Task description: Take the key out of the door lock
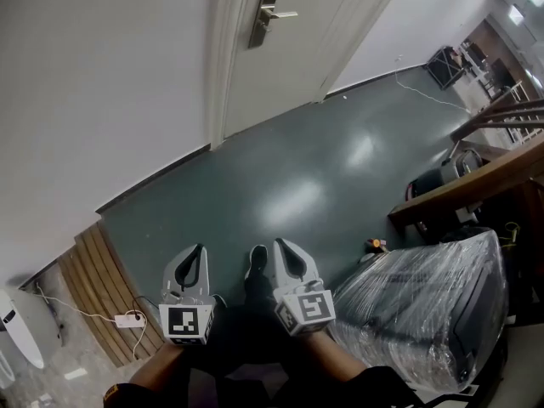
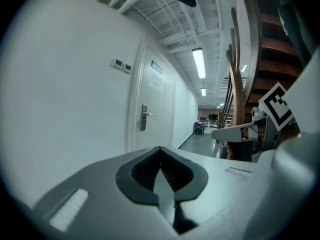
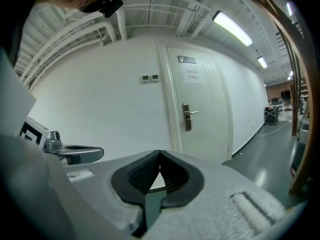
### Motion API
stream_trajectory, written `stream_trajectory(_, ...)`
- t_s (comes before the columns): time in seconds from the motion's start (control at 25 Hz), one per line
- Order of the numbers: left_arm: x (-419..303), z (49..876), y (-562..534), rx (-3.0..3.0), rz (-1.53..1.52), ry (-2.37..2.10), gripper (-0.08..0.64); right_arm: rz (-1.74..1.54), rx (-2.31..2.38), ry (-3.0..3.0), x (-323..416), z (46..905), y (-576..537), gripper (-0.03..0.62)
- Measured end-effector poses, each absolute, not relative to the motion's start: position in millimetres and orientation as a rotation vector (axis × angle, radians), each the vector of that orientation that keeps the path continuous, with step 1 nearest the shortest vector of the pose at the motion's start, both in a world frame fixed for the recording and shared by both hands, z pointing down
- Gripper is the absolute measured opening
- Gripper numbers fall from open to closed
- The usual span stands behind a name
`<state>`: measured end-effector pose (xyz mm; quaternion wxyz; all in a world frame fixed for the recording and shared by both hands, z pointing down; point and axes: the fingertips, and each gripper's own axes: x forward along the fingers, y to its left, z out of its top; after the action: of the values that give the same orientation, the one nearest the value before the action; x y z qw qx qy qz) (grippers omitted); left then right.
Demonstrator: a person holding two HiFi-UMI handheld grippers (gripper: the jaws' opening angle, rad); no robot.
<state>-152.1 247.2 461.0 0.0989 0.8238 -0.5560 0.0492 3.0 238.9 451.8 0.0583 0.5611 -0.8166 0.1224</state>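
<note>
I'm at the approach step. The white panelled door [image 1: 280, 66] with its silver lever-handle lock plate [image 1: 267, 14] stands well apart from me, across the dark green glossy floor [image 1: 297, 185]. The key is too small to make out in any view; I judge it sits in the plate below the lever. My left tool [image 1: 201, 247] and right tool [image 1: 278, 243] hang side by side, low in the head view. Both are pinched together with nothing between the pads. Next I'd need to close in on the lock, spread one tool's jaws and line them up with the key's head.
</note>
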Motion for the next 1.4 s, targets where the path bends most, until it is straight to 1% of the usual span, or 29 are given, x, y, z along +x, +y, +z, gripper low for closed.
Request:
stream_trajectory(0.32,-124,455,177,2.411,0.169,-1.717,0.017,0.378,1.646,-2.528,31,454,159,-0.006)
stream_trajectory(0.72,-62,450,74,2.382,0.204,-1.771,0.016,0.354,1.612,-2.571,99,445,38,-0.006)
stream_trajectory(1.0,-31,444,31,2.386,0.193,-1.822,0.016,0.282,1.562,-2.595,127,436,-9,-0.006)
stream_trajectory(1.4,-20,458,-22,2.399,0.260,-1.778,0.015,0.379,1.590,-2.594,133,452,-53,-0.006)
